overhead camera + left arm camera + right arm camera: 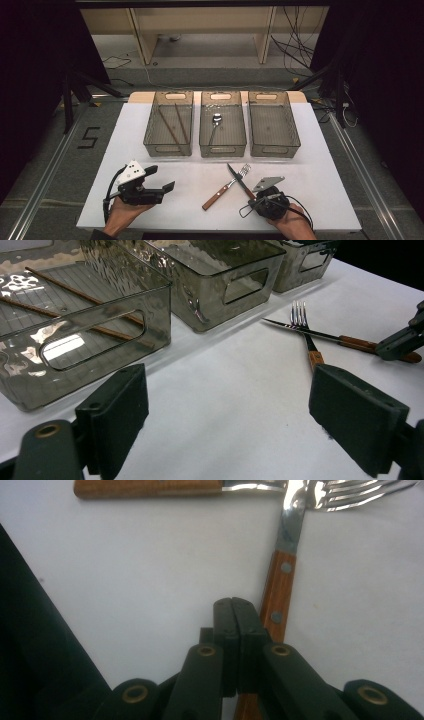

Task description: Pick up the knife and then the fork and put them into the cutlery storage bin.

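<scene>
My right hand-held gripper point(239, 611) is closed, empty, beside the knife point(276, 595). Left hand-held gripper point(225, 410) open. I'd open wide, straddle the handle squarely.

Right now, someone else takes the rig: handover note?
Left gripper: open, empty, at the table's left.
Right gripper: shut, nothing between the jaws, tips over the knife handle.
Done: chopsticks in left bin, spoon in middle bin.
Left: knife and fork lie crossed on the table; right bin holds nothing. Probably sort them next.
</scene>
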Available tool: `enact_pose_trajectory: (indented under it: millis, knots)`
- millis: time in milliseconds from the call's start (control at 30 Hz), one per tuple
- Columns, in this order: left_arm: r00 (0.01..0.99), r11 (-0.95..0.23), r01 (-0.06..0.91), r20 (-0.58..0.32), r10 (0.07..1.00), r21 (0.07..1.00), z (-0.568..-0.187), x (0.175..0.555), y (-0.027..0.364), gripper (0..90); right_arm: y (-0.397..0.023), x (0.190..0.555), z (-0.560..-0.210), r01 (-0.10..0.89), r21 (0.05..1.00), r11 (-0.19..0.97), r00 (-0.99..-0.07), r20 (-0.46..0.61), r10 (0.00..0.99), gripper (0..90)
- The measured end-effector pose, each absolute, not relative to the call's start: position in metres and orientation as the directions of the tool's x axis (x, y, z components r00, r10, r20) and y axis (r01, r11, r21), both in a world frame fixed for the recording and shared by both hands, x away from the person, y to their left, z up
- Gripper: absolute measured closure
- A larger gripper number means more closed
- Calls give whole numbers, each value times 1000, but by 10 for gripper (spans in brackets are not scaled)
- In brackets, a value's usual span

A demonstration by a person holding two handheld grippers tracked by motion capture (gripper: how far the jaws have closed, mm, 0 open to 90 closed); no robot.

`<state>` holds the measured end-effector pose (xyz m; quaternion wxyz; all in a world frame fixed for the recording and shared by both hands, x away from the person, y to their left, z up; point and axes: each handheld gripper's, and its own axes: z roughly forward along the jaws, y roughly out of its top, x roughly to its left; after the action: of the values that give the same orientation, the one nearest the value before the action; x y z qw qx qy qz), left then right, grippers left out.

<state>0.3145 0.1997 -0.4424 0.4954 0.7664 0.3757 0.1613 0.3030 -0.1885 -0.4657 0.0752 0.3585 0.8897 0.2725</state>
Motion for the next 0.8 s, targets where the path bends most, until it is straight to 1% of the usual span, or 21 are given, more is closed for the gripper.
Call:
enact_pose_trajectory:
  millis: [67, 200, 267, 333, 433, 567, 800]
  knots:
    - [666, -227, 415, -124, 736, 881, -442, 314, 200, 157, -189, 304, -459, 606, 553, 572, -717, 68, 694, 792]
    - [667, -229, 417, -125, 735, 880, -442, 315, 200, 157, -191, 310, -448, 642, 552, 532, -668, 61, 742, 498]
    - [666, -229, 415, -123, 736, 880, -442, 315, 200, 157, -191, 314, -444, 660, 545, 517, -641, 50, 766, 412]
    - [667, -230, 414, -121, 735, 881, -442, 315, 200, 157, -190, 318, -443, 682, 515, 519, -624, 40, 780, 339]
    - [665, -226, 413, -123, 737, 882, -442, 314, 201, 157, -188, 323, -445, 699, 486, 524, -612, 29, 790, 309]
    - [663, -217, 407, -123, 739, 887, -442, 314, 202, 157, -182, 326, -450, 709, 447, 545, -618, 22, 786, 305]
    - [663, -210, 403, -126, 738, 891, -441, 314, 202, 157, -178, 333, -454, 716, 403, 570, -632, 27, 775, 390]
